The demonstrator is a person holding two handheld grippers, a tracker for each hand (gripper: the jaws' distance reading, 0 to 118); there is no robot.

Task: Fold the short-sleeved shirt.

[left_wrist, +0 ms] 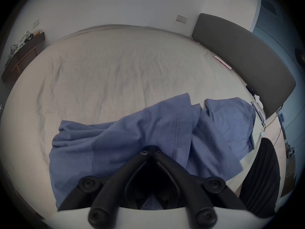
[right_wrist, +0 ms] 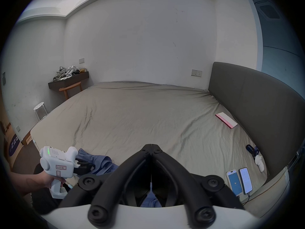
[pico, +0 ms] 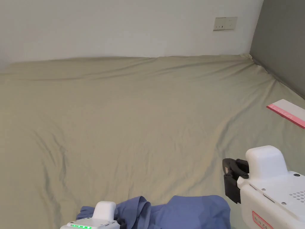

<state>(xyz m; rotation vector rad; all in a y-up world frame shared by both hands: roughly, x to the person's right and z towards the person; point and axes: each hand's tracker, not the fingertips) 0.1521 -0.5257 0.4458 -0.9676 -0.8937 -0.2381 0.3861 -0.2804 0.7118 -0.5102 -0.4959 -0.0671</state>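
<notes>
**Blue shirt bunched, spreading comes first**

Blue cotton short-sleeved shirt (left_wrist: 148, 133) is pinched by the left gripper (left_wrist: 151, 148); right gripper (right_wrist: 151, 145) fingers pressed together, apparently empty. Shirt lies crumpled at six o'clock on the beige bed (pico: 143, 119). Next: spread it flat.

A flat pink-and-white card (pico: 287, 112) lies far right on the wrinkled beige-sheeted bed (pico: 134, 119), near the dark grey padded headboard (right_wrist: 257, 110).
</notes>
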